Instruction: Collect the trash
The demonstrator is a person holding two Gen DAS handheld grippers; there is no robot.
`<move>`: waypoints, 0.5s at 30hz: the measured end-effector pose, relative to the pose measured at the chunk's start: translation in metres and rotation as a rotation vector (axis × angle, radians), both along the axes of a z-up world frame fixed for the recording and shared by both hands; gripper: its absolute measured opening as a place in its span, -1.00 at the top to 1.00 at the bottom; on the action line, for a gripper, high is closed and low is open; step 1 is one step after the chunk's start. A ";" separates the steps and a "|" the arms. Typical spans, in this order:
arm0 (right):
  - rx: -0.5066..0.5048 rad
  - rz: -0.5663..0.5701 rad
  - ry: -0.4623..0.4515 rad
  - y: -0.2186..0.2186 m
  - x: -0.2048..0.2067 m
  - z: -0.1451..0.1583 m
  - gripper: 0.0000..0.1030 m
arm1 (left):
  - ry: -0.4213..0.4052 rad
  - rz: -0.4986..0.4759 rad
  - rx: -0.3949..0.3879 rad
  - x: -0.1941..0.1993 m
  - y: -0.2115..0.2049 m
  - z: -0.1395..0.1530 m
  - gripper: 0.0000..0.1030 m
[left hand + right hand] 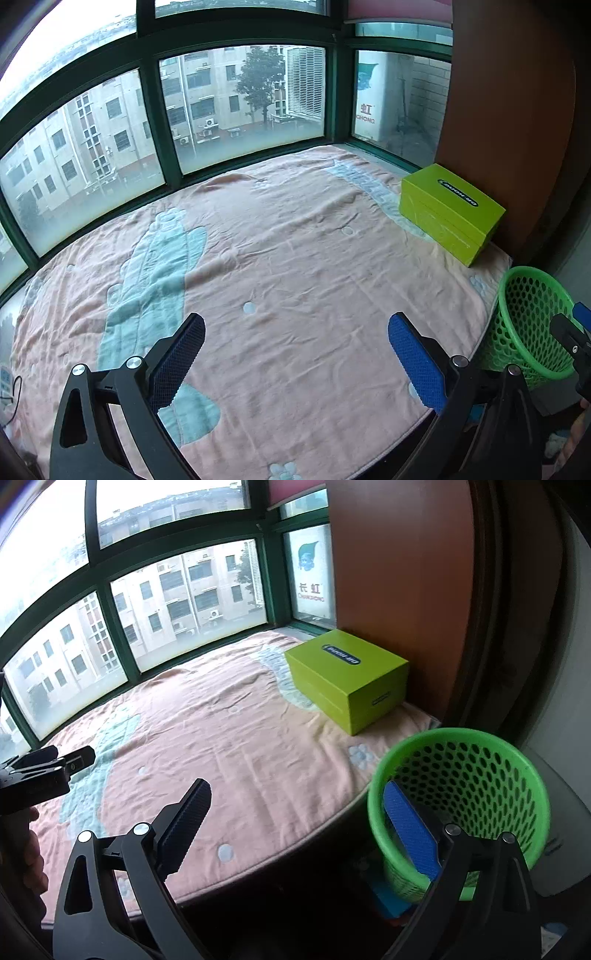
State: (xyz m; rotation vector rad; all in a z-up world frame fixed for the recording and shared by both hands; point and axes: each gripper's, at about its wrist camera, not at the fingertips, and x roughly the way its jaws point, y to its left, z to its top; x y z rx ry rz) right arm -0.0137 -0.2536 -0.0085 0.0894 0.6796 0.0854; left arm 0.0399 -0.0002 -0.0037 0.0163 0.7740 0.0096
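Trash is what I'm after, and I can find none of it loose on the blanket (295,240) in either view. The pink blanket with its pale blue cactus pattern covers the window ledge wall to wall, and the only thing lying on it is one yellow-green box (347,679). Whether that box counts as trash I can't say; it looks intact and closed.

The box sits at the far right of the ledge, against the brown wall panel, ahead and to the right of both tools. Its long axis runs from the window back toward the near edge. From my right gripper (291,830) it lies forward and only slightly right, nearer than from my left gripper (295,358), which faces the middle of the bare blanket.

One green mesh basket (458,808) stands just off the ledge's near right corner, below the blanket's level. In the right view, the right finger overlaps its rim, so that hand is much the closer of the two for any drop. I can't see the basket's bottom, so its contents are unknown.

Both pairs of fingers are spread wide and hold nothing.

Count: one blanket, one box, one basket, two grippers, no visible scraps.
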 end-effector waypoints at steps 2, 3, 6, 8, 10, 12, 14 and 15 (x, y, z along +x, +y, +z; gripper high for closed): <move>0.000 0.005 0.001 0.003 0.001 0.000 -0.82 | -0.001 0.003 -0.003 -0.003 0.004 -0.001 -0.86; 0.001 0.009 0.002 0.004 0.002 -0.001 -0.82 | -0.006 0.005 -0.004 -0.005 0.005 -0.001 -0.86; 0.001 0.018 0.002 0.009 0.005 0.000 -0.82 | -0.006 0.007 -0.012 -0.006 0.009 -0.001 -0.86; 0.000 0.022 0.000 0.012 0.006 0.000 -0.82 | -0.011 0.018 -0.010 -0.006 0.012 -0.001 -0.87; -0.010 0.022 -0.006 0.017 0.007 0.001 -0.82 | -0.016 0.029 -0.016 -0.008 0.015 0.000 -0.86; -0.013 0.032 -0.009 0.022 0.008 0.001 -0.82 | -0.023 0.039 -0.020 -0.009 0.018 0.001 -0.86; -0.013 0.037 -0.008 0.025 0.007 0.000 -0.82 | -0.033 0.049 -0.015 -0.011 0.020 0.002 -0.86; -0.012 0.040 -0.007 0.027 0.007 0.000 -0.82 | -0.039 0.052 -0.012 -0.013 0.021 0.002 -0.86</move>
